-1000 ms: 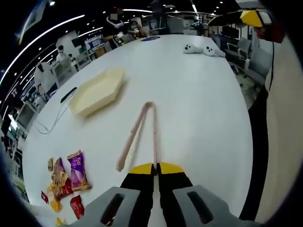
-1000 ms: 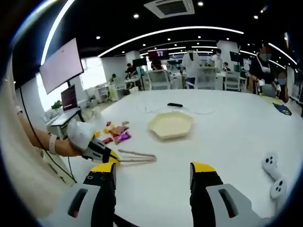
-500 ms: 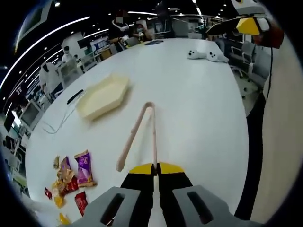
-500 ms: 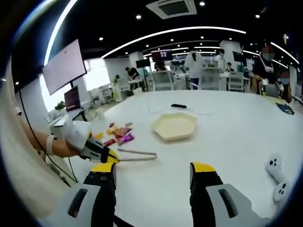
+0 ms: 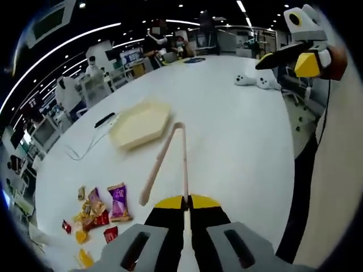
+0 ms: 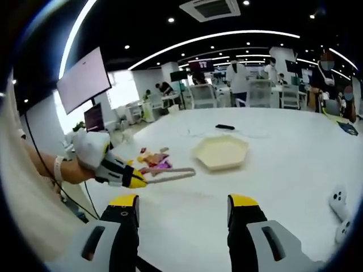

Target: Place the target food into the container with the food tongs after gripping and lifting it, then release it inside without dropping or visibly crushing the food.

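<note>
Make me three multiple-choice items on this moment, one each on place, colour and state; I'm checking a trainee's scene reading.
1. Where are the snack packets?
A. in the tray
B. on the table beside the tongs
C. in the right claw

2. What colour is the hexagonal tray?
A. cream
B. blue
C. black

3. How is the left claw?
A. open, holding nothing
B. shut on the tongs
C. shut on a packet

B: packets lie loose on the white table.
A: the tray is pale cream.
B: its jaws pinch one tong arm.

The left gripper (image 6: pixel 135 181) has lifted the food tongs (image 6: pixel 169 173) off the table (image 6: pixel 283 170) toward the snack packets (image 6: pixel 154 161)
</note>
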